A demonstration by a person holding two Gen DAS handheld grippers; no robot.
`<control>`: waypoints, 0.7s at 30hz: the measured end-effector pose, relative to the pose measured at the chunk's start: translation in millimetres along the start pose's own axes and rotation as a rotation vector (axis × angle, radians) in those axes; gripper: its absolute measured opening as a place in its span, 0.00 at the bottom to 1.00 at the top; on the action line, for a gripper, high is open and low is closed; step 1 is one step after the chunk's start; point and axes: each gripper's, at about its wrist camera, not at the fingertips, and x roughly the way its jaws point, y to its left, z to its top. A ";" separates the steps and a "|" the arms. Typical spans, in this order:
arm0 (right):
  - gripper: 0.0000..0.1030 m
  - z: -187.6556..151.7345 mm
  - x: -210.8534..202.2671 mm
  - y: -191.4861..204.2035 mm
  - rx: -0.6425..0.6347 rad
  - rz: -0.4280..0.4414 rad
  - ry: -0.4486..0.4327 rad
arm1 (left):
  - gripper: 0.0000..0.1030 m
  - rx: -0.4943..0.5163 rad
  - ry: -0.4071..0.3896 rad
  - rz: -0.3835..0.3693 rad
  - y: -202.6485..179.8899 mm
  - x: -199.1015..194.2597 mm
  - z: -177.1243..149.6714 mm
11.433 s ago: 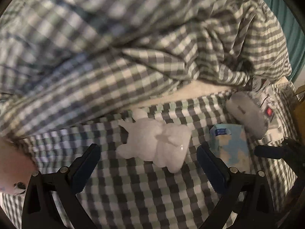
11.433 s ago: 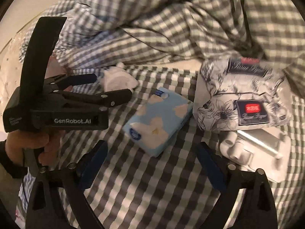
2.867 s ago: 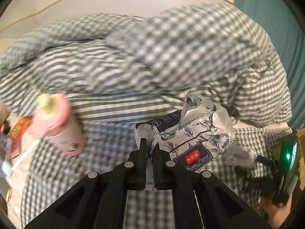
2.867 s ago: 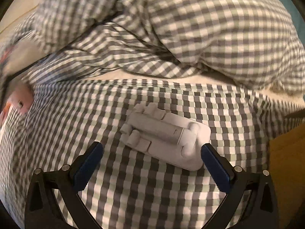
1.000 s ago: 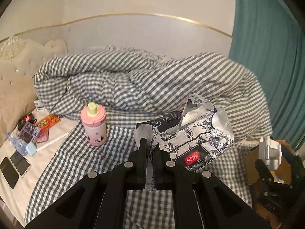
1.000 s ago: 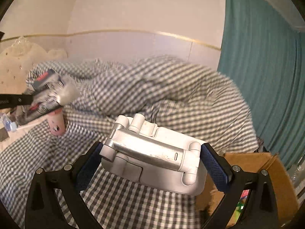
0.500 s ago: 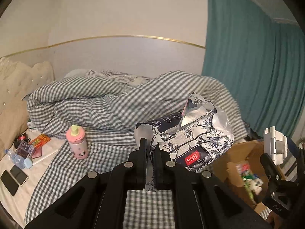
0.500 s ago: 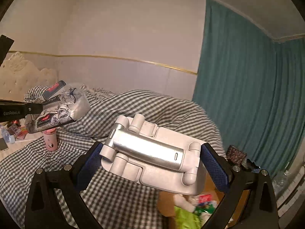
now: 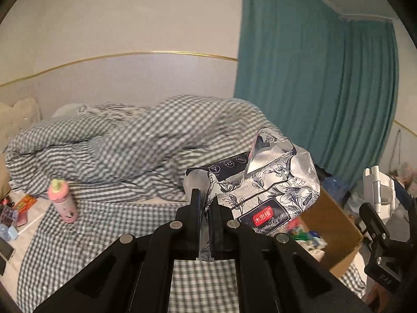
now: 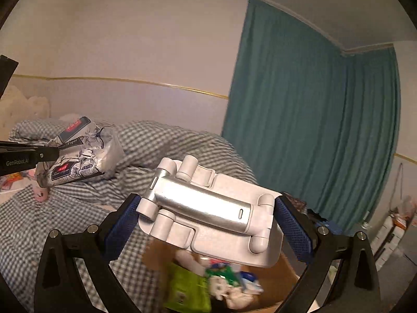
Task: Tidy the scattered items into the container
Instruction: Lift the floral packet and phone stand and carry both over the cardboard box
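My left gripper [image 9: 206, 203] is shut on the edge of a silver floral tissue pack [image 9: 271, 182] and holds it in the air over the bed's right side. In the right wrist view the same tissue pack [image 10: 80, 154] hangs at the left. My right gripper [image 10: 206, 216] is shut on a white folding stand [image 10: 211, 208], with its blue pads pressed on both ends. Below the stand lies an open cardboard box [image 10: 289, 266] with several items inside. The box [image 9: 331, 224] also shows at the right in the left wrist view, beside the right gripper [image 9: 383, 203] and the stand [image 9: 378, 185].
A checked duvet [image 9: 146, 140] is heaped on the bed. A pink bottle [image 9: 62, 200] stands on the checked sheet at the left, near small items and phones [image 9: 7, 247] at the bed's edge. A teal curtain [image 10: 312, 120] hangs behind the box.
Both grippers have swung right and risen from over the bed toward the cardboard box, each still holding its item. The box's contents have come into sight under the stand.
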 end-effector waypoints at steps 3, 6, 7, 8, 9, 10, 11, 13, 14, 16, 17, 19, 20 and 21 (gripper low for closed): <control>0.98 -7.8 1.3 -21.1 0.012 -0.032 0.022 | 0.04 0.023 0.010 -0.031 -24.7 10.5 0.0; 0.98 -16.3 4.1 -38.7 0.017 -0.055 0.051 | 0.04 0.047 0.026 -0.058 -51.3 25.8 -1.4; 0.98 -18.9 5.5 -44.0 0.019 -0.062 0.059 | 0.04 0.051 0.033 -0.065 -57.0 30.5 -2.0; 0.98 -21.7 7.9 -49.4 0.020 -0.070 0.070 | 0.04 0.055 0.040 -0.071 -62.4 34.8 -2.9; 0.98 -23.7 9.3 -53.7 0.022 -0.075 0.078 | 0.04 0.060 0.049 -0.079 -70.0 41.5 -4.2; 0.98 -25.3 10.5 -57.7 0.022 -0.078 0.087 | 0.04 0.064 0.055 -0.084 -74.8 44.8 -5.0; 0.98 -27.5 14.5 -60.8 0.022 -0.079 0.096 | 0.04 0.068 0.061 -0.090 -79.0 48.8 -5.8; 0.98 -31.8 20.3 -66.8 0.017 -0.079 0.116 | 0.04 0.081 0.073 -0.102 -90.4 57.6 -7.7; 0.98 -33.6 23.9 -68.9 0.015 -0.075 0.129 | 0.04 0.089 0.079 -0.107 -96.0 61.3 -7.9; 0.98 -37.7 33.0 -70.8 0.013 -0.064 0.155 | 0.04 0.108 0.098 -0.117 -105.8 73.2 -9.9; 0.98 -40.7 39.2 -69.9 0.011 -0.058 0.172 | 0.04 0.117 0.109 -0.122 -111.5 77.9 -11.4; 0.98 -47.6 49.6 -73.8 0.011 -0.038 0.212 | 0.04 0.139 0.135 -0.132 -120.5 91.1 -15.8; 0.98 -50.9 52.7 -75.5 0.012 -0.029 0.228 | 0.04 0.149 0.148 -0.138 -125.3 97.0 -18.0; 0.98 -54.2 58.8 -76.1 0.011 -0.017 0.251 | 0.04 0.161 0.166 -0.147 -130.2 105.1 -21.3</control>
